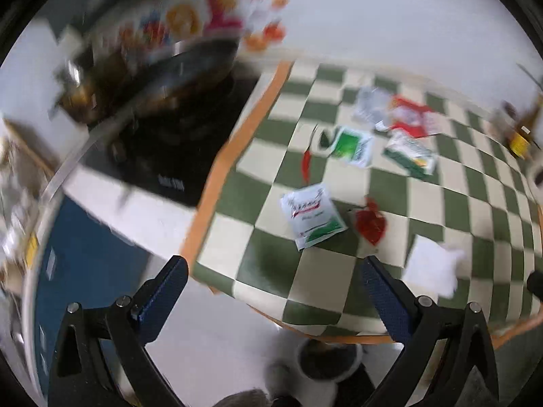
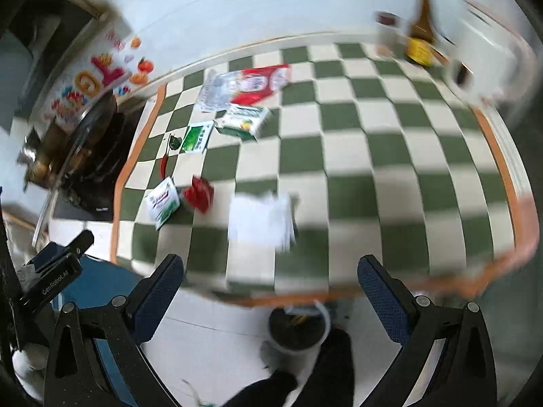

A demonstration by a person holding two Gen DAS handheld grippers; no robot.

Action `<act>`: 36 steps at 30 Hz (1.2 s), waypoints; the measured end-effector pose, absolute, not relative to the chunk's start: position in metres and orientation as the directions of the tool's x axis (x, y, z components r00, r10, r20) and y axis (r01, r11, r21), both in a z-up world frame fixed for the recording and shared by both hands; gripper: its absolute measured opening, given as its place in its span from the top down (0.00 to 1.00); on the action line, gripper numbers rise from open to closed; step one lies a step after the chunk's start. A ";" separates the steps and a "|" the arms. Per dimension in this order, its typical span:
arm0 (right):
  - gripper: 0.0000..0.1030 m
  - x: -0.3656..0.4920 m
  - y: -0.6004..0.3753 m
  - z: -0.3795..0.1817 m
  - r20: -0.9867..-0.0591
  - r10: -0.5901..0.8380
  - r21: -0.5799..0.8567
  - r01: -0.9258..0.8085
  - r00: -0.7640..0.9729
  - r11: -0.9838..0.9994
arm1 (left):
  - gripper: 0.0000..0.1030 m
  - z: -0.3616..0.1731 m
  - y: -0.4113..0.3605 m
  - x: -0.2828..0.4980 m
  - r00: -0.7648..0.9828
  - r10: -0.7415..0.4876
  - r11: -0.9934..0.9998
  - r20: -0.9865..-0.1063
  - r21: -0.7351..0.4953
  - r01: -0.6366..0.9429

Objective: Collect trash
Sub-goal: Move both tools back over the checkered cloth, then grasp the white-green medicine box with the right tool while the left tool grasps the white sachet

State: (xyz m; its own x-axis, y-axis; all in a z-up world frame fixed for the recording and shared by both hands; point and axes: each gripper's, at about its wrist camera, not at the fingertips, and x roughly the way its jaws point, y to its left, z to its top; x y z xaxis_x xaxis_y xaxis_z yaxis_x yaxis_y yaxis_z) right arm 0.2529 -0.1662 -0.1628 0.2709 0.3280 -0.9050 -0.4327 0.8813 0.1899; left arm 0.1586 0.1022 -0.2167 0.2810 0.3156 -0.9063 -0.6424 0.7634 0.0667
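Trash lies on a green-and-cream checked tablecloth (image 1: pixel 475 217) (image 2: pixel 373 156): a white-and-green sachet (image 1: pixel 312 215) (image 2: pixel 162 203), a crumpled red wrapper (image 1: pixel 370 221) (image 2: pixel 199 194), a white tissue (image 1: pixel 431 268) (image 2: pixel 261 220), a green sachet (image 1: pixel 351 146) (image 2: pixel 195 137), a green-and-white pack (image 1: pixel 410 152) (image 2: pixel 244 120), a red packet (image 1: pixel 412 118) (image 2: pixel 258 83), a clear wrapper (image 1: pixel 370 105) (image 2: pixel 213 93) and a red chili (image 1: pixel 306 164) (image 2: pixel 164 164). My left gripper (image 1: pixel 273 300) is open and empty above the table's near edge. My right gripper (image 2: pixel 271 296) is open and empty above the near edge, below the tissue. A dark-lined bin (image 1: pixel 327 359) (image 2: pixel 298 330) stands on the floor under the edge.
A black stove with a pan (image 1: pixel 169 101) (image 2: pixel 85 149) sits left of the cloth. A brown bottle with a yellow label (image 2: pixel 420 34) (image 1: pixel 522 132) stands at the far right. The other gripper's body (image 2: pixel 51 278) shows at lower left. Both views are motion-blurred.
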 end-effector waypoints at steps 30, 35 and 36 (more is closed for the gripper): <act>0.21 0.447 0.058 -0.335 -0.985 0.091 -0.086 -0.881 0.144 0.465 | 0.99 -0.347 0.156 0.229 0.047 0.131 0.558 -0.990 0.035 -0.829; 0.22 0.428 0.049 -0.330 -0.976 0.152 -0.073 -0.892 0.156 0.447 | 1.00 -0.330 0.149 0.229 0.045 0.174 0.580 -0.984 0.065 -0.812; 0.22 0.425 0.045 -0.328 -0.974 0.165 -0.065 -0.889 0.155 0.453 | 1.00 -0.325 0.148 0.231 0.050 0.183 0.583 -0.982 0.068 -0.809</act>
State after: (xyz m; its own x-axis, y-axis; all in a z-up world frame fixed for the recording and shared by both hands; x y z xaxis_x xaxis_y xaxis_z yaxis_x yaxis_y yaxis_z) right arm 0.4249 0.0449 -0.3281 0.1554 0.1649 -0.9740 -0.8892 0.4528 -0.0653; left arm 0.2307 0.1481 -0.3248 0.0501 0.1831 -0.9818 -0.8093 0.5835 0.0675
